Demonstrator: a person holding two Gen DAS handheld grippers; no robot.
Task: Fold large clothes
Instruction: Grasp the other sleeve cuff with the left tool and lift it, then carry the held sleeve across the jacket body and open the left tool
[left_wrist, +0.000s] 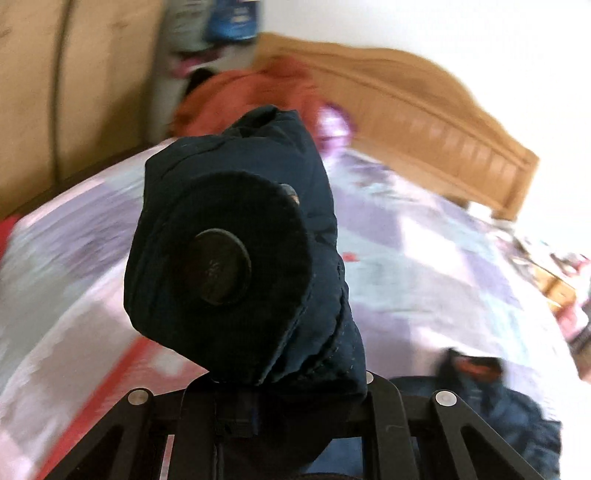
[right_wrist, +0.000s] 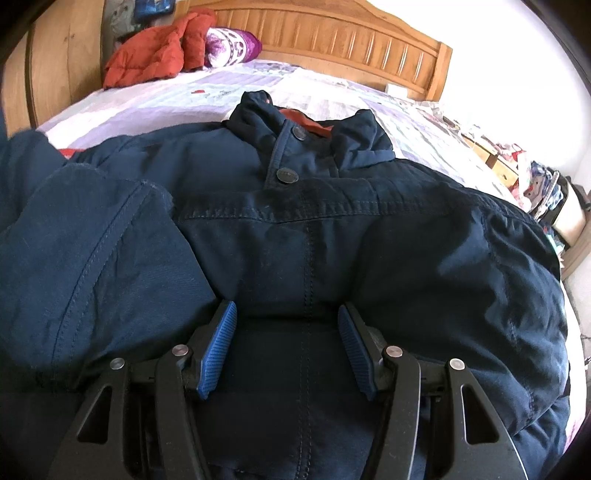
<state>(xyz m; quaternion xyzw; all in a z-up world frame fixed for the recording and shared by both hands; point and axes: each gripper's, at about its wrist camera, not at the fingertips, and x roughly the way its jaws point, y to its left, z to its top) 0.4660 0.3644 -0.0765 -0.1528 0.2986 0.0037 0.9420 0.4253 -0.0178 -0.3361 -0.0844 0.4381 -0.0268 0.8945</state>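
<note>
Left gripper (left_wrist: 255, 373) has its jaws clamped down tight on a bunched navy sleeve cuff (left_wrist: 236, 229), lifted clear above the bed, a round dark button (left_wrist: 218, 266) on the cuff tab facing the camera; the fingers themselves are buried under the fabric. The background in that view is streaked with blur. Over to the right gripper (right_wrist: 288, 350): jaws about halfway apart, blue ribbed pads (right_wrist: 218, 350) set down on the navy jacket (right_wrist: 332, 240) with the fabric's centre seam running between them, pressing on top rather than pinching anything, pitched steeply downward. The jacket lies spread across the quilt (right_wrist: 166, 99), collar (right_wrist: 306, 122) toward the headboard, orange lining showing inside it, two dark buttons (right_wrist: 287, 175) down the placket, and a sleeve (right_wrist: 92, 258) folded in over the left side of the body. Further out, a rust-red puffer jacket (right_wrist: 147, 55) is heaped near the top of the bed just beside a purple-patterned pillow (right_wrist: 232, 46), the wooden headboard (right_wrist: 332, 40) behind them. A wardrobe (right_wrist: 55, 74) stands along the left, and a cluttered bedside surface (right_wrist: 535, 177) sits off to the right; what lies on it is too small to make out.
</note>
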